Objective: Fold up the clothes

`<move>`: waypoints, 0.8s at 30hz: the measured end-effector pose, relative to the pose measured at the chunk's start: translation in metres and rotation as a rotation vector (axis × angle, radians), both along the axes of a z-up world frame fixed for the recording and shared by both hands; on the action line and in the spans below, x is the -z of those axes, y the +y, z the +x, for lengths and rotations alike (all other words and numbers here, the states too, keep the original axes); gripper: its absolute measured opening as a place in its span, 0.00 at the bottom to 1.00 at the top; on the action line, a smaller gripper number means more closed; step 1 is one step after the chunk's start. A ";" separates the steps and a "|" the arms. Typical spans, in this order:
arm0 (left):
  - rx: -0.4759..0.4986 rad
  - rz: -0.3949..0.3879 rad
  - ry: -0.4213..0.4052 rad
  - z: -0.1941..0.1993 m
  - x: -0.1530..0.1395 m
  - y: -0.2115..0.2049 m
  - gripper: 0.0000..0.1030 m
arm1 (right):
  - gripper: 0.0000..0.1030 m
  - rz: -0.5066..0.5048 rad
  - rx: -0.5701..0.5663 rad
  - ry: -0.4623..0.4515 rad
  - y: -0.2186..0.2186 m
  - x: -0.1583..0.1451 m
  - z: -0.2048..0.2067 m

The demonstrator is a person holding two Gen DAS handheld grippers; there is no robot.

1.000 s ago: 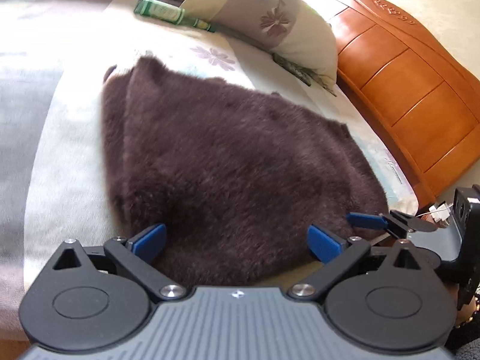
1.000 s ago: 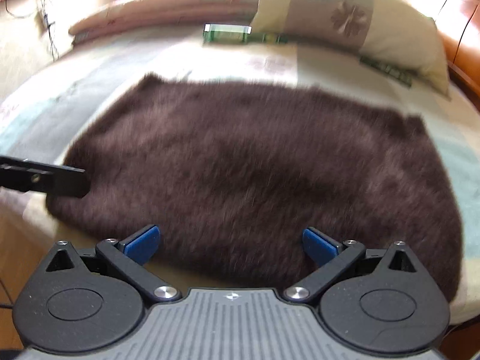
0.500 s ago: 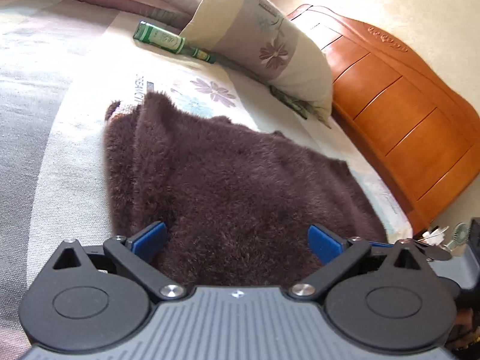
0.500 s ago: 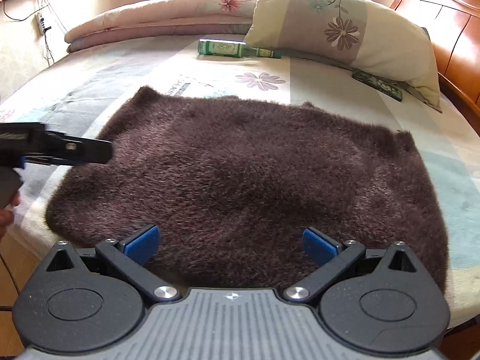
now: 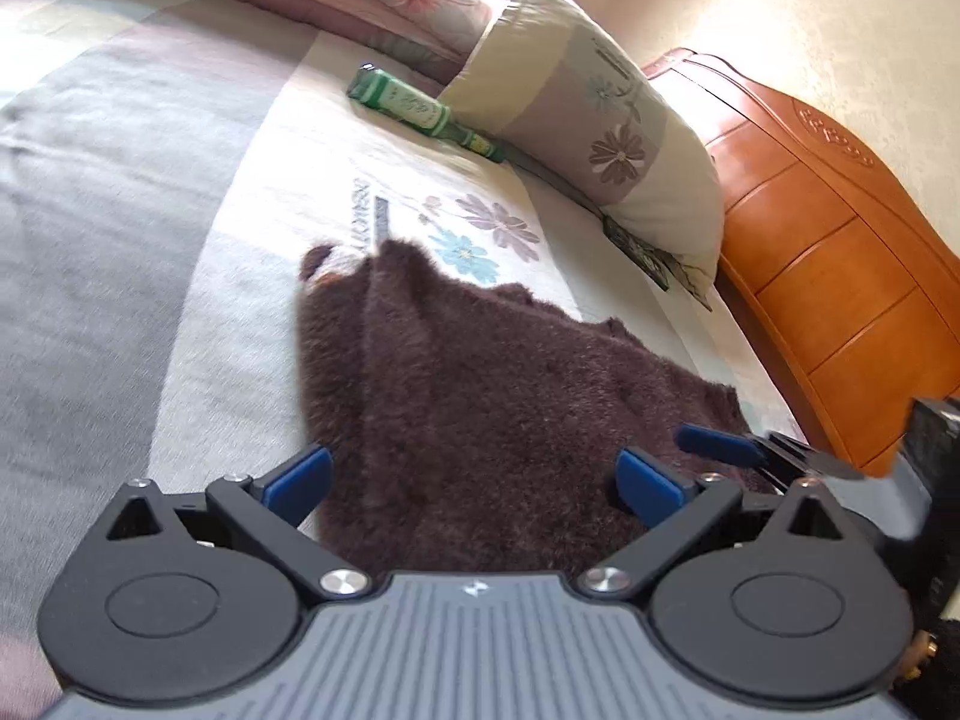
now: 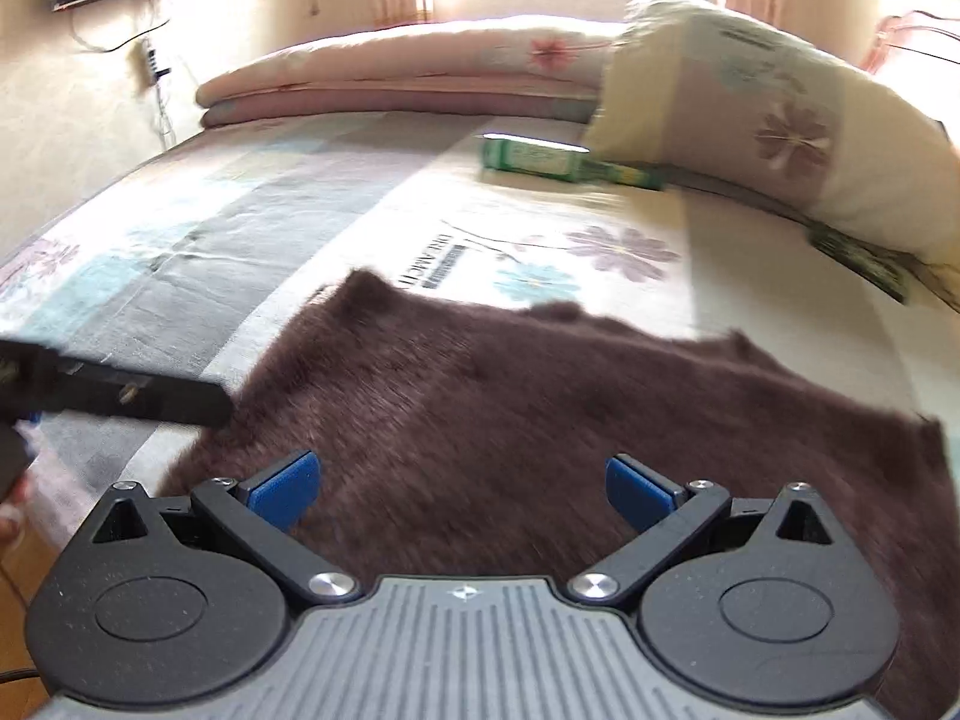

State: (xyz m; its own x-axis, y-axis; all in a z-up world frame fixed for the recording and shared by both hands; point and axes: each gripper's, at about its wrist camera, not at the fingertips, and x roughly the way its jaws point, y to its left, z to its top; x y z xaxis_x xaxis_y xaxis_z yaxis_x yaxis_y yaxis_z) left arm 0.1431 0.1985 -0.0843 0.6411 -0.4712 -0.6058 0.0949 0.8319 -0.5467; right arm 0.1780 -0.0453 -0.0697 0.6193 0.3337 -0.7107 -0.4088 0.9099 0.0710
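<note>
We see the brown fuzzy garment (image 5: 510, 420) lying flat on the bed (image 5: 120, 240), near the bed's front edge. Its left side shows a doubled layer, with a ridge running away from the camera in the left wrist view. The near hem is cut off by both gripper bodies, so we cannot see how it lies there.

Left gripper (image 5: 474, 480): fingers spread wide, nothing between them, over the garment's near left part. Whether the pads touch the fabric we cannot tell.

Right gripper (image 6: 462, 489): fingers likewise apart and empty, over the near middle of the garment. This view is motion-blurred, and the garment's right edge is smeared.

Beyond the garment lie a green bottle (image 5: 420, 111) on its side and a floral pillow (image 5: 600, 138); the bottle's neck points at the pillow. A flat dark patterned item (image 5: 645, 255) is half hidden under the pillow's corner; we cannot identify it. A wooden headboard (image 5: 840, 252) stands on the right.
</note>
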 end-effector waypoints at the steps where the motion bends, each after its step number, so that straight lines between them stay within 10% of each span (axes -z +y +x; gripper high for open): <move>1: -0.013 -0.001 0.008 -0.001 0.002 0.003 0.98 | 1.00 -0.002 -0.006 0.017 0.004 0.006 0.005; 14: -0.103 0.008 0.017 -0.004 0.003 0.027 0.98 | 1.00 0.094 -0.070 0.032 0.022 0.009 0.027; 24: -0.108 0.029 0.016 -0.006 -0.001 0.028 0.98 | 1.00 -0.057 -0.087 -0.025 0.034 0.006 0.045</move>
